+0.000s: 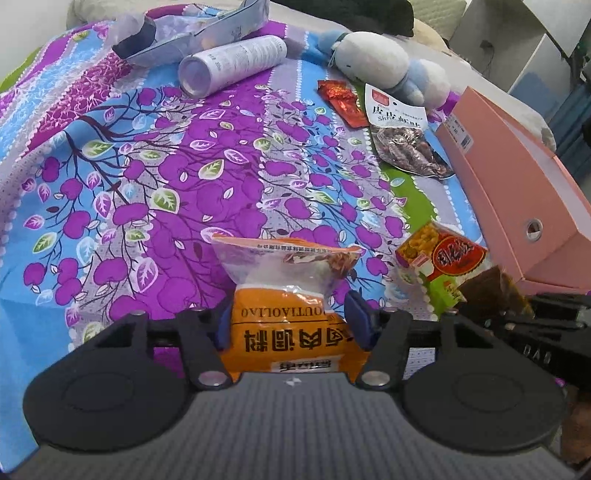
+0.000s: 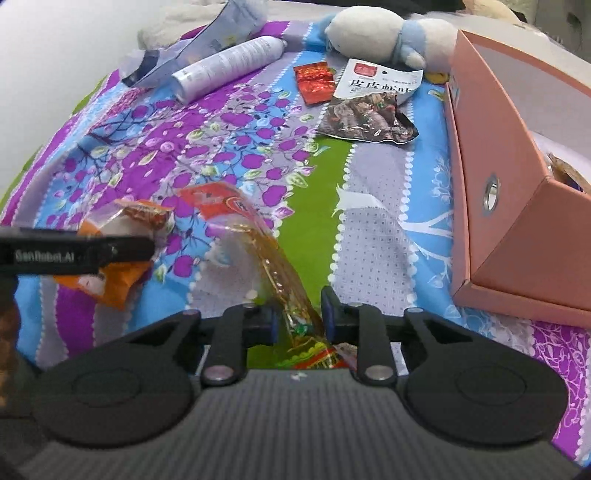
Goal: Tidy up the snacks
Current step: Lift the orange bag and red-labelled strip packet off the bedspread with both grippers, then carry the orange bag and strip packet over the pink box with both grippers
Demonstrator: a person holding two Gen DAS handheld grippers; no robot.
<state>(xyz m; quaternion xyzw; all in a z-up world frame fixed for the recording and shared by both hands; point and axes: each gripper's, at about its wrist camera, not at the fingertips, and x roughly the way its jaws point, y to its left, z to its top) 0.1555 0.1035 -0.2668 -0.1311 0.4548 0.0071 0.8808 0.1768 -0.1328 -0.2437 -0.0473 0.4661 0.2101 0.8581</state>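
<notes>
Orange-and-clear plastic seasoning packet [image 1: 291, 314] is clamped at both edges by the left tongs [image 1: 293, 321], lifted for sorting. Far right on the floral bedsheet [image 1: 155, 177], the open pink cardboard box [image 2: 517, 206] is kept as receptacle. A translucent amber snack packet [image 2: 280, 280] sits between the right tongs [image 2: 299, 317], narrowly apart; contact cannot be told.

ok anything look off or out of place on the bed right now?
Among the snacks, a white spray can lies tipped on its side at the far end of the bedspread, next to a crumpled clear package. A plush toy sits by the pink box. None are snacks. Nothing looks spilled.
</notes>
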